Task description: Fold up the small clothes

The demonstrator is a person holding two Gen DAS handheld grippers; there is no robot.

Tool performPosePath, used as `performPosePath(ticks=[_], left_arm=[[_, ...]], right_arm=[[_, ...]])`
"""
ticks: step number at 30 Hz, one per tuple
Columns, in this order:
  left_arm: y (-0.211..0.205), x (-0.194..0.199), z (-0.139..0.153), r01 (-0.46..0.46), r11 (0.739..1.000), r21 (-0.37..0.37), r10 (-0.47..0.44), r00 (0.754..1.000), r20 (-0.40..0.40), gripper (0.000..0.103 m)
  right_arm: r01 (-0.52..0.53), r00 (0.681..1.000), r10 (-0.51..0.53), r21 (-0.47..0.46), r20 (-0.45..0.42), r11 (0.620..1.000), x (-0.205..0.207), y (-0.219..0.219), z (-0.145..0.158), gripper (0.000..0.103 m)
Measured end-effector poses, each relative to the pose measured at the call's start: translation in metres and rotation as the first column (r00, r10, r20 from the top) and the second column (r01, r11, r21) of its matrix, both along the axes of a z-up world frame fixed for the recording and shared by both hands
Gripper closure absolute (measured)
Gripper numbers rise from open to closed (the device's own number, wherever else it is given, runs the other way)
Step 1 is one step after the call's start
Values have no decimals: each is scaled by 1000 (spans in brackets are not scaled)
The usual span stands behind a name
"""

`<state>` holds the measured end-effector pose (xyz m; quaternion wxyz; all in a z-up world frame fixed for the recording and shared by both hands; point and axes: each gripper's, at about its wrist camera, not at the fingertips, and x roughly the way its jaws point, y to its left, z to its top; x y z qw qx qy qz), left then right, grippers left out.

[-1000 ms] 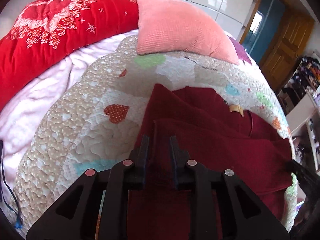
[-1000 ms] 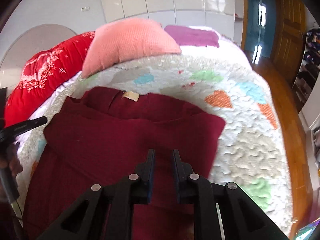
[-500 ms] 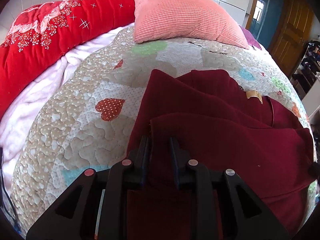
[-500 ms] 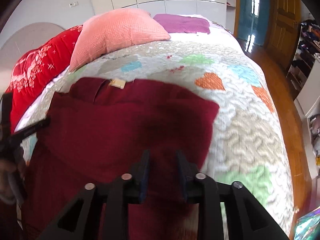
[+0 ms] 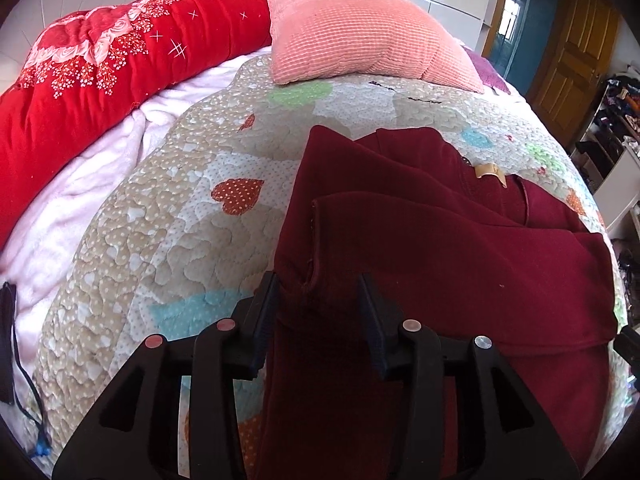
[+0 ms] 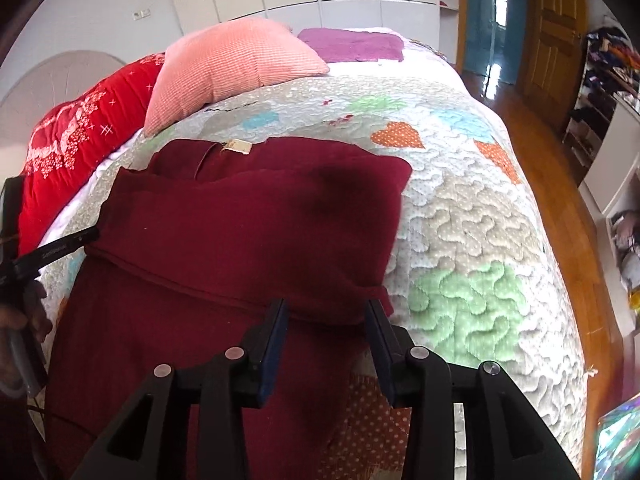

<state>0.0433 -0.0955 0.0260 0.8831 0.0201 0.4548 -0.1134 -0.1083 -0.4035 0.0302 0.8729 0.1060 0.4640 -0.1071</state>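
A dark red garment [image 5: 432, 264] lies folded over itself on a heart-patterned quilt [image 5: 160, 240], a tan label [image 5: 490, 170] showing near its far edge. The left gripper [image 5: 318, 296] sits over the garment's left edge, jaws spread wide with cloth between them but not pinched. The right gripper [image 6: 326, 322] is over the fold's near right corner, jaws likewise wide apart, gripping nothing. A pink pillow [image 5: 360, 28] and a red blanket [image 5: 100, 72] lie at the far end.
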Motion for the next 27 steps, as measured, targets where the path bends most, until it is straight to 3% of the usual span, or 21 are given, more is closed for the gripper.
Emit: performPosePath(ticks=[3, 5, 8, 12, 17, 22, 27], left_arm=[[2, -3, 3, 3, 1000, -29, -3, 1000, -6, 63], [-2, -1, 1, 18, 999, -41, -18, 1000, -16, 57], [-8, 3, -9, 18, 1000, -14, -19, 999, -38, 49], [-10, 1, -15, 23, 999, 23, -22, 999, -30, 44], [9, -18, 1, 37, 998, -51, -39, 998, -56, 44], [33, -60, 10, 93, 994, -55, -96, 994, -54, 44], [62, -114, 3, 145, 989, -21, -146, 985, -95, 44]], right_arm=[[14, 1000, -14, 19, -9, 1000, 3, -1, -5, 64], [11, 1000, -10, 21, -25, 1000, 9, -1, -15, 62], [12, 998, -12, 4, -61, 1000, 14, -2, -28, 62], [5, 998, -3, 32, -65, 999, 5, -3, -19, 62], [-36, 998, 41, 136, -37, 990, -28, -2, 3, 55], [-107, 992, 118, 209, -42, 972, -75, 9, 18, 52], [-140, 985, 164, 308, -53, 941, -126, 25, 6, 52]])
